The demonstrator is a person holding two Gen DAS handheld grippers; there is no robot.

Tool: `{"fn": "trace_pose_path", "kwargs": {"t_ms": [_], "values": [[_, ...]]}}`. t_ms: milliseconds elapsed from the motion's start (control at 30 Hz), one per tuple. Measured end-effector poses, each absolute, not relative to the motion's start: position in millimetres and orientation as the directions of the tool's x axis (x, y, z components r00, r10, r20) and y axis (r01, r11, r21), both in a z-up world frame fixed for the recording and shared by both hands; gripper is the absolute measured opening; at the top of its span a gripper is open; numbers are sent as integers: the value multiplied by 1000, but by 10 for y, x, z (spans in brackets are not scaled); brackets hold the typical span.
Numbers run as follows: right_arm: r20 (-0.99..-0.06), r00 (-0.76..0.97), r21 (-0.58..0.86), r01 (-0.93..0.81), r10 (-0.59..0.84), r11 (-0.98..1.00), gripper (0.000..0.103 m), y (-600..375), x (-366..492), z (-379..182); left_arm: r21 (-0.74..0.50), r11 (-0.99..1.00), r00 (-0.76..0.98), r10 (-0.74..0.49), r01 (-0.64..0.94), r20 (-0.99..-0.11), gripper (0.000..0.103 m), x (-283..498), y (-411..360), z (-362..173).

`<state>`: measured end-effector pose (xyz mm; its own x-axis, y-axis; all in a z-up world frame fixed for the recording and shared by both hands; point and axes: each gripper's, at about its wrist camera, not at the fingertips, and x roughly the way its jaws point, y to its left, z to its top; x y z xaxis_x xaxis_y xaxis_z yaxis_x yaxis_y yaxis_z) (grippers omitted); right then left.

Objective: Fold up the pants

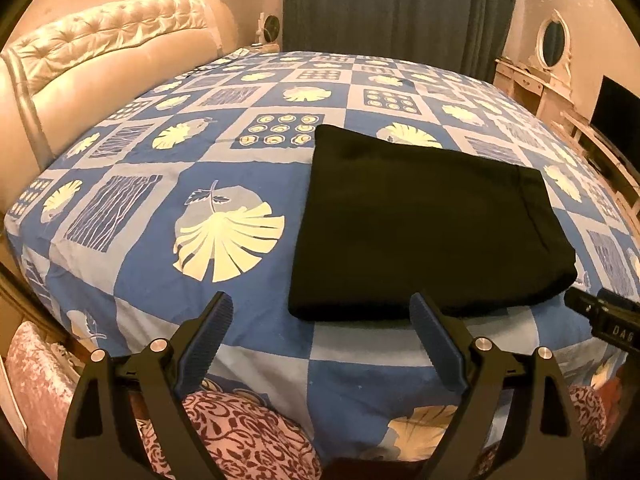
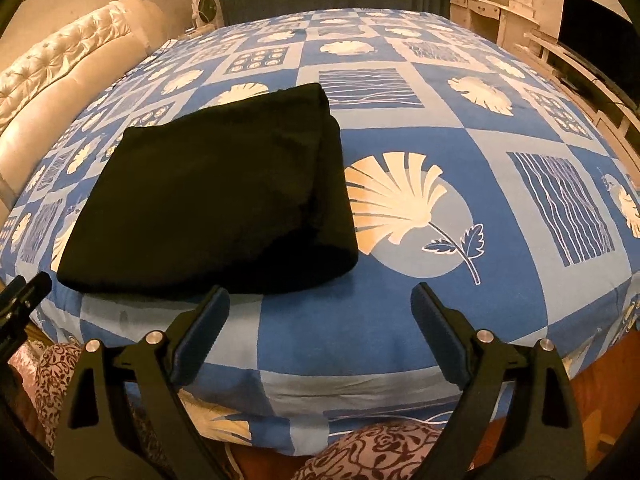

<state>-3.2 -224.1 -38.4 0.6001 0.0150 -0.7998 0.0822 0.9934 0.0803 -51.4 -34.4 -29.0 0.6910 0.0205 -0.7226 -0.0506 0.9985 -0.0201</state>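
Left wrist view: folded black pants (image 1: 424, 220) on blue patterned bedspread (image 1: 168, 168), both grippers' jaws apart, empty.

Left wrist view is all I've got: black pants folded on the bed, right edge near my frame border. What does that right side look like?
Observer: In the right wrist view the pants show stacked rounded layers along their right side.
Operator: Is the right gripper holding them?
Observer: No. The right gripper is open, holding nothing, short of the pants' near edge.
Operator: What lies right of the pants?
Observer: Bare bedspread with a large cream leaf print beside them.
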Motion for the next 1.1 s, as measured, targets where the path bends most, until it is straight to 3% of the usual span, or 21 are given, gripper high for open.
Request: {"fn": "trace_pose_path", "kwargs": {"t_ms": [1100], "values": [[-818, 575, 79, 73, 22, 994, 92, -2126, -50, -487, 6, 999, 683, 29, -36, -730, 89, -511, -418, -348]]}}
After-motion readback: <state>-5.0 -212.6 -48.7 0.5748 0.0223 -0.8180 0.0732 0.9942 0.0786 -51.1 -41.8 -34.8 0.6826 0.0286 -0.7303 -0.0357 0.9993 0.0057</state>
